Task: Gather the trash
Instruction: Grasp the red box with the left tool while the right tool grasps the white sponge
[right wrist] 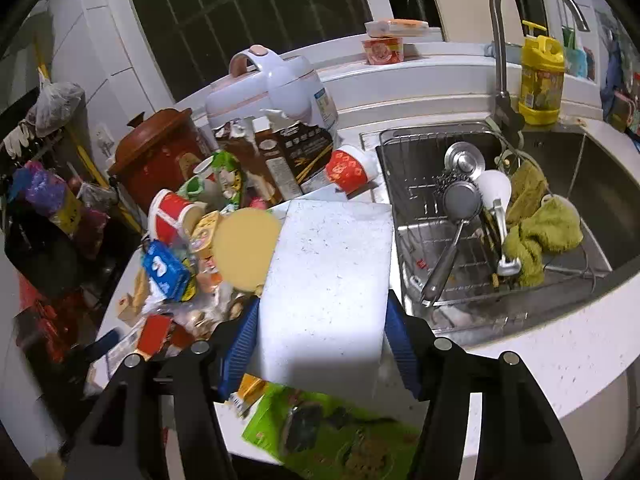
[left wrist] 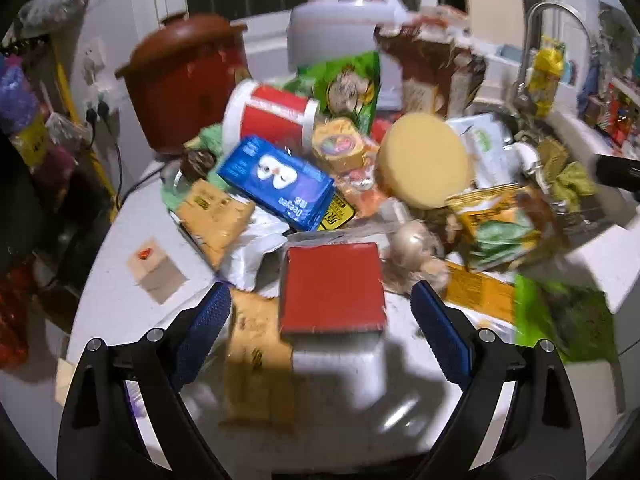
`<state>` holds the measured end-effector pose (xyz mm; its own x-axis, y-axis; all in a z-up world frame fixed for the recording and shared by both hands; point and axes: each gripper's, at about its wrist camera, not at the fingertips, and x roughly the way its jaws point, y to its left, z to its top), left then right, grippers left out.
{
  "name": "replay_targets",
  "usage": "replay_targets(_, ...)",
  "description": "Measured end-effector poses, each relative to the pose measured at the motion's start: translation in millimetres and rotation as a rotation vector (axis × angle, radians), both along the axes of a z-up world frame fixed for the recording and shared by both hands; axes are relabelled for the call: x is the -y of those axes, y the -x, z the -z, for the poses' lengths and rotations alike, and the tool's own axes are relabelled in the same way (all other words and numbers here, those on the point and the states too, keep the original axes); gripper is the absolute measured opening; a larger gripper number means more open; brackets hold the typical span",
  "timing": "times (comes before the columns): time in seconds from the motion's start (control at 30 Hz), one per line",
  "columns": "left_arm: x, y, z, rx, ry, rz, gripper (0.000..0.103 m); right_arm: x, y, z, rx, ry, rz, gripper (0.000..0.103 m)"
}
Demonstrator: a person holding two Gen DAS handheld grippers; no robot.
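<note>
A pile of trash covers the white counter: a blue packet, a red paper cup, a green snack bag, a round yellow sponge and several wrappers. My left gripper is open above the counter. A red-topped box lies between its blue pads, touching neither. My right gripper is shut on a white foam block, lifted over the counter next to the sink. Under it lies a green bag.
A steel sink at the right holds a rack, utensils and a green cloth. A faucet and yellow bottle stand behind it. A brown pot and white cooker stand behind the pile. A wooden block sits left.
</note>
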<state>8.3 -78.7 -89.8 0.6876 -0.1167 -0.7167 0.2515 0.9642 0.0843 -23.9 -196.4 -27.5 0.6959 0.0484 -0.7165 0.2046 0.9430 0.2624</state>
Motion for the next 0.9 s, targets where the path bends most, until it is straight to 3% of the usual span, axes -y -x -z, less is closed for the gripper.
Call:
replay_targets(0.03,1,-7,5,-0.019,0.003,-0.001,0.086,-3,2,2,-0.005,-0.004,-0.008,0.06)
replay_targets(0.13,0,-13,11,-0.057,0.023,0.012,0.052,-11,6,7,-0.015,0.012,-0.037,0.06)
replay_targets(0.3,-10,-4,2,-0.043,0.08,0.013,0.05,-24,13,3,0.002,0.003,-0.083,0.06)
replay_targets(0.43,-33,26,-31,0.019,0.176,0.049,0.05,-42,22,-12,0.035,0.01,-0.178,0.06)
replay_targets(0.6,-64,83,-52,0.009,0.188,0.11,0.051,-77,47,-22,0.021,-0.025,-0.398,0.06)
replay_targets(0.7,-79,114,-33,-0.083,0.161,0.13,0.051,-100,62,-5,-0.079,-0.057,-0.522,0.06)
replay_targets(0.9,-91,137,62,-0.337,0.132,0.097,0.051,-133,80,72,-0.308,-0.039,-0.65,0.06)
